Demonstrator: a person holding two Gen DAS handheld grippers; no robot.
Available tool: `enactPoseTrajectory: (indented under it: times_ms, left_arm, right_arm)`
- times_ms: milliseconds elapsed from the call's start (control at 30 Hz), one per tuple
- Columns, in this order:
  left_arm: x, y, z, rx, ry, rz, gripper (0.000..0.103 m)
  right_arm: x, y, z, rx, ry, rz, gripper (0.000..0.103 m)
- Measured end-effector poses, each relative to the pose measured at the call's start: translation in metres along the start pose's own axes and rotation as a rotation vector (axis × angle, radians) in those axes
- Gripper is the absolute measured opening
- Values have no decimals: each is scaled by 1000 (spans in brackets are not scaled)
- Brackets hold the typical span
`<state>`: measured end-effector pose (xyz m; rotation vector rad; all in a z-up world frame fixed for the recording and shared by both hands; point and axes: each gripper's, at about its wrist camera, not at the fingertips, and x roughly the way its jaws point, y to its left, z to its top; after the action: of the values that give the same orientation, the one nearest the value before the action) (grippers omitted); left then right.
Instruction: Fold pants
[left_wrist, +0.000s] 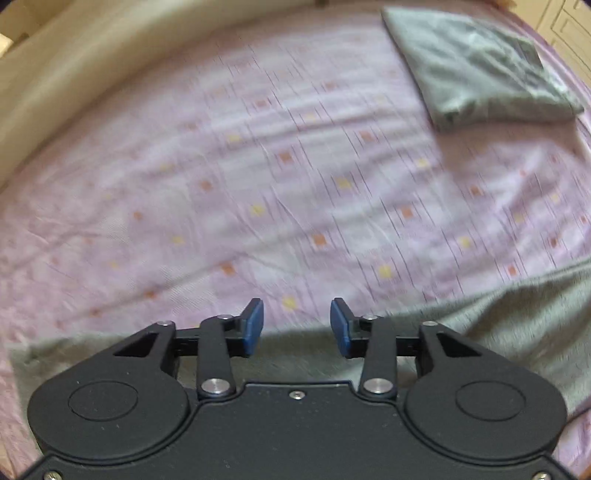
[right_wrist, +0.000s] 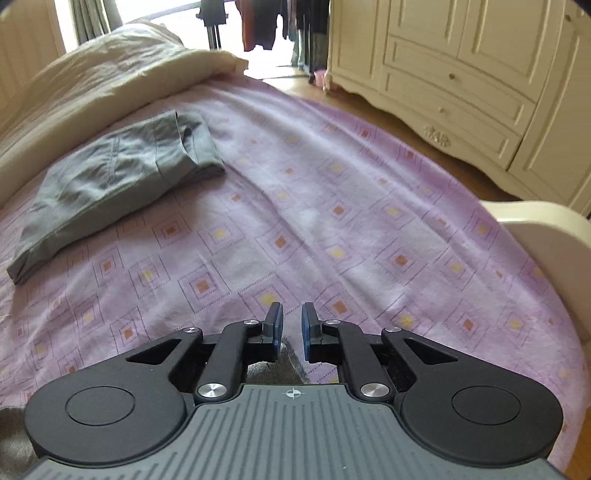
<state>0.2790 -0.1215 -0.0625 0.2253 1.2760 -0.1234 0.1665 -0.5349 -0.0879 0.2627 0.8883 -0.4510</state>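
Grey pants (left_wrist: 498, 332) are seen spread under the parted, empty left tongs (left_wrist: 297, 328). Only the right view shows the wardrobe (right_wrist: 480, 74); the right tongs (right_wrist: 292, 330) are held slightly apart above a cloth corner.

We see a bed covered by a lilac sheet (right_wrist: 369, 206) printed with small orange and yellow squares inside dotted diamonds. A cream quilt (right_wrist: 110, 70) lies bunched along its far side. Beyond the bed stands a cream-painted wooden wardrobe (right_wrist: 461, 74) with panelled doors, drawers and a carved curved base, on a brown wooden floor (right_wrist: 369, 105). Daylight comes through a bright window (right_wrist: 177, 7) with a grey-green curtain (right_wrist: 92, 16); dark clothes (right_wrist: 266, 26) hang there. A cream curved footboard (right_wrist: 535, 225) edges the bed.
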Motion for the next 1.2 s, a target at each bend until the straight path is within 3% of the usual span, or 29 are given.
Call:
enactPoseTrajectory:
  times_ms: [100, 233, 433, 533, 633, 700, 800, 900, 967, 1200]
  left_arm:
    - [-23, 15, -3, -20, -47, 14, 52]
    - [-47, 33, -39, -34, -92, 67, 56]
    - [-66, 61, -126, -39, -74, 130, 57]
    - [-72, 81, -172, -58, -58, 127, 57]
    - [-73, 101, -215, -76, -42, 136, 57]
    - [-72, 115, -241, -75, -24, 140, 57]
    - [-71, 135, -277, -52, -8, 137, 57]
    - [-70, 154, -302, -5, 4, 130, 57]
    - [-69, 164, -313, 43, -5, 128, 57]
    - [-62, 201, -332, 109, -13, 77, 58]
  right_arm:
    - [-24, 8, -1, -29, -48, 70, 11]
    - [-50, 36, -16, -72, -17, 208, 11]
    - [-83, 118, -64, -188, 103, 438, 11]
    - [-102, 165, -95, -264, 136, 535, 11]
    - [-121, 208, -127, -266, 200, 625, 11]
    - [-128, 236, -147, -249, 290, 674, 12]
    - [-135, 276, -179, -184, 422, 706, 13]
    - [-144, 309, -207, -126, 465, 730, 22]
    - [-146, 326, -221, -72, 474, 735, 23]
    - [-139, 361, -249, 48, 525, 610, 28]
